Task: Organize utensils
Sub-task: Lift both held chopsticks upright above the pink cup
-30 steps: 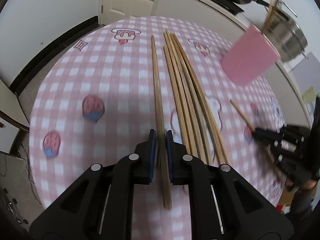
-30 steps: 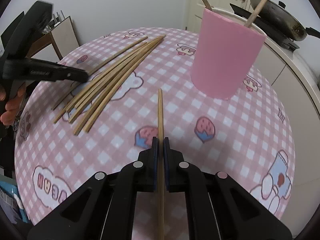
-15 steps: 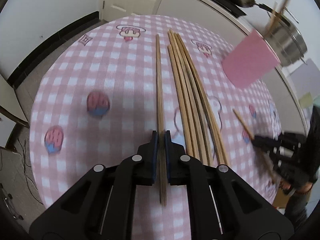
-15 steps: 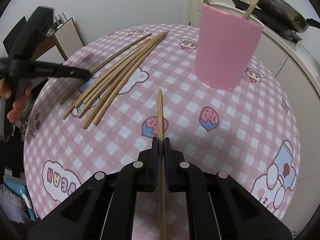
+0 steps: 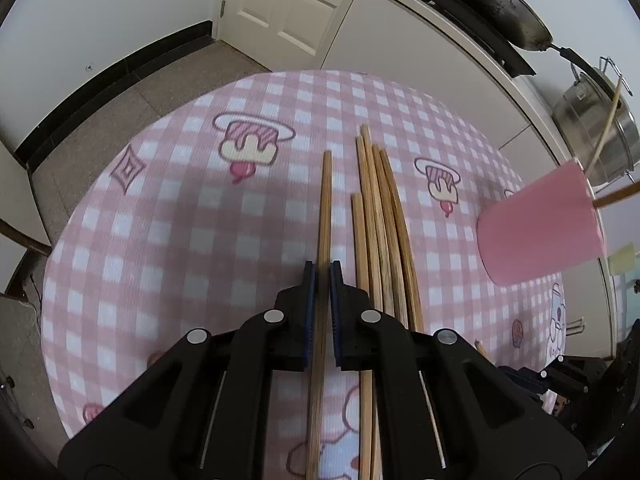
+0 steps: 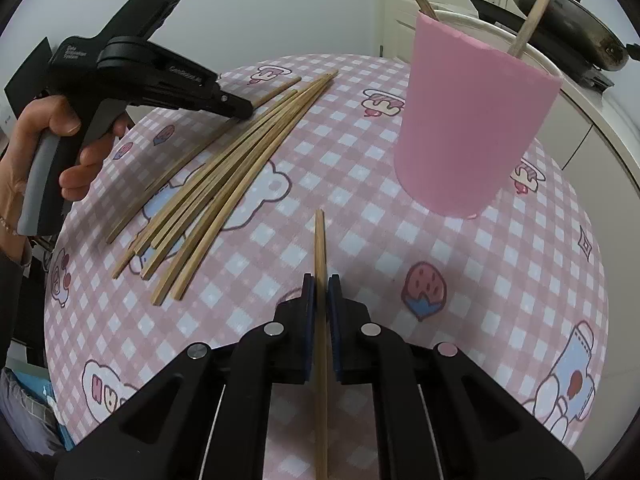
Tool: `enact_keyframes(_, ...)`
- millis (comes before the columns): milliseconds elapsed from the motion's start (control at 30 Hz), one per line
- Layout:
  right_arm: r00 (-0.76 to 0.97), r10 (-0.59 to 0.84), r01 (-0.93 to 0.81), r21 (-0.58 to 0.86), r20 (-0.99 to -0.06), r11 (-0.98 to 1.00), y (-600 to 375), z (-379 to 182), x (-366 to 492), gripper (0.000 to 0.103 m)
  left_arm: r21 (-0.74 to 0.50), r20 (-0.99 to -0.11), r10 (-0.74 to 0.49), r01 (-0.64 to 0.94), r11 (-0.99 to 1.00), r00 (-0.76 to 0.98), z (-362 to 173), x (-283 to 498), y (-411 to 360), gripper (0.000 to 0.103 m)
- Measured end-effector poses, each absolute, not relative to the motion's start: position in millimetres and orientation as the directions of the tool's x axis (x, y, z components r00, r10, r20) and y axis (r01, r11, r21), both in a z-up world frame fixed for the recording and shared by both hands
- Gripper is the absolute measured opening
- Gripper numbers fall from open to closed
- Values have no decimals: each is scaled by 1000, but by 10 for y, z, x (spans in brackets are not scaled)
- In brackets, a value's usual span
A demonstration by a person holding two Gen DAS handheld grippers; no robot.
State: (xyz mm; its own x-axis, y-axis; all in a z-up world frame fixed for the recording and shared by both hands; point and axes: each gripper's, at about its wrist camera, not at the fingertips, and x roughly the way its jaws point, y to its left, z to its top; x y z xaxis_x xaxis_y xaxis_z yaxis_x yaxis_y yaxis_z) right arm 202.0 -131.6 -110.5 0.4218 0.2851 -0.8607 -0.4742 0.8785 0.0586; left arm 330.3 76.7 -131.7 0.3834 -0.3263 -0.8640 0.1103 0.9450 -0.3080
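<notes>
My left gripper [image 5: 322,277] is shut on a single wooden chopstick [image 5: 326,200], gripping it past its middle. That chopstick lies left of a bundle of several chopsticks [image 5: 380,216] on the pink checked tablecloth [image 5: 180,240]. The right wrist view shows the left gripper [image 6: 240,110], held by a hand [image 6: 40,140], low over the leftmost stick of the bundle [image 6: 224,184]. My right gripper [image 6: 321,285] is shut on another chopstick [image 6: 320,240], whose tip points toward the pink cup [image 6: 472,128]. The cup [image 5: 540,232] stands upright with two sticks in it.
Beyond the round table runs a white counter with a dark wok [image 5: 496,8] and a steel pot [image 5: 600,132]. A white door [image 5: 288,4] is at the back. The table edge [image 5: 60,264] drops to the floor on the left.
My left gripper has slid forward along its chopstick, so more of the stick now trails behind the fingers. My right gripper has edged toward the pink cup with its chopstick.
</notes>
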Motion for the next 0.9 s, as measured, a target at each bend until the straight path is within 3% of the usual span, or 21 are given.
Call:
enact_keyframes(400,359,261,-480,62,-896,875,-1222,-1128,2318,7,-136,-884,-198,172,976,423,-1287,3275,484,6)
enact_keyframes(667,316,196,-505,11,-928,863,-1020,-1123,2473,7,-186,-847,-257,193,963,465,-1098,3038,575,5)
enact_keyframes(900,405,219,-470,4,-887,883,-987,-1051,2381,4,-222,-770,-322,243,944,550,-723,2657,607,5)
